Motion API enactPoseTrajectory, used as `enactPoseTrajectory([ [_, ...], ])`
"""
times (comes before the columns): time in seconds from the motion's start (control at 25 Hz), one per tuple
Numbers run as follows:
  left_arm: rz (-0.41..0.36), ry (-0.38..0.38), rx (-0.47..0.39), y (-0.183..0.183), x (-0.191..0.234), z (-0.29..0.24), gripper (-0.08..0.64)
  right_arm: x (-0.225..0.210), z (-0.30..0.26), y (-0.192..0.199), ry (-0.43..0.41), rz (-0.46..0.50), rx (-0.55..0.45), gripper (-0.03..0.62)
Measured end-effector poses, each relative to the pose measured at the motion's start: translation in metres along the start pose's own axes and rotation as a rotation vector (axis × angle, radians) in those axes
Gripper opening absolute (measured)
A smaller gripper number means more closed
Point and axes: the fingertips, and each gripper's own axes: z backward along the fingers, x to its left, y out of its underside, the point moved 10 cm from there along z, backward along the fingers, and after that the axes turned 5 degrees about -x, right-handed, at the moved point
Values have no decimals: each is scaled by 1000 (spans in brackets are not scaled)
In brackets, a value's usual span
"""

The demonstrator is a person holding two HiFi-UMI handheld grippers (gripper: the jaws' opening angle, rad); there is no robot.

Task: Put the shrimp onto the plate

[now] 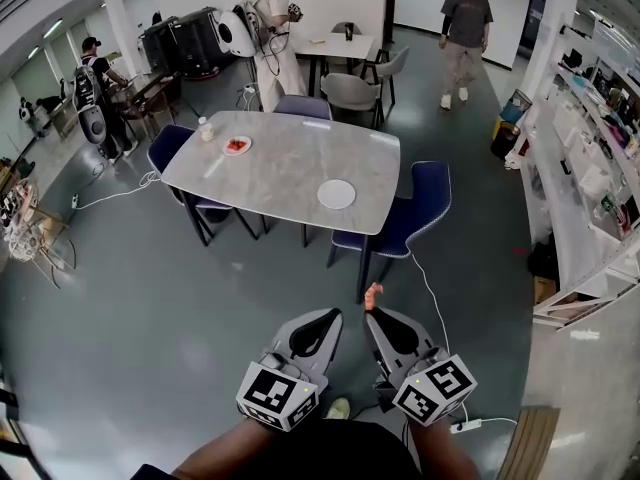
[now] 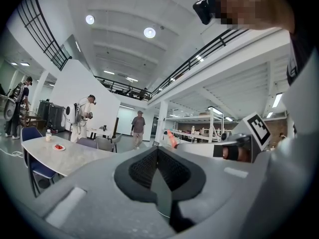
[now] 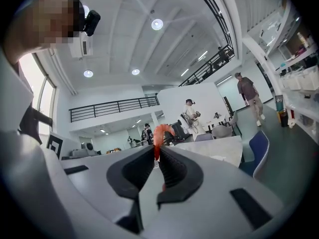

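Observation:
My right gripper is shut on an orange shrimp, whose curled body sticks up from between the black pads in the right gripper view. My left gripper is beside it, shut with nothing in it; its pads meet at the tips. Both are held over the floor, well short of the grey table. An empty white plate lies near the table's front right edge. A second small plate with red food sits at the table's far left.
Dark blue chairs stand around the table, one between me and the empty plate. A small bottle stands by the far plate. A white cable runs over the floor. Several people stand farther back. Shelves line the right.

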Motion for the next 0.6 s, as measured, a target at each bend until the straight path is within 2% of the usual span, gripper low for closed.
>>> enactPoseTrajectory([
  [0.32,1,14,5,5,12,-27,8,-22,-18,0,6,3,21,34],
  [0.6,4,34,2,10,51,-69,8,-53,-59,-5,35,18,34,34],
])
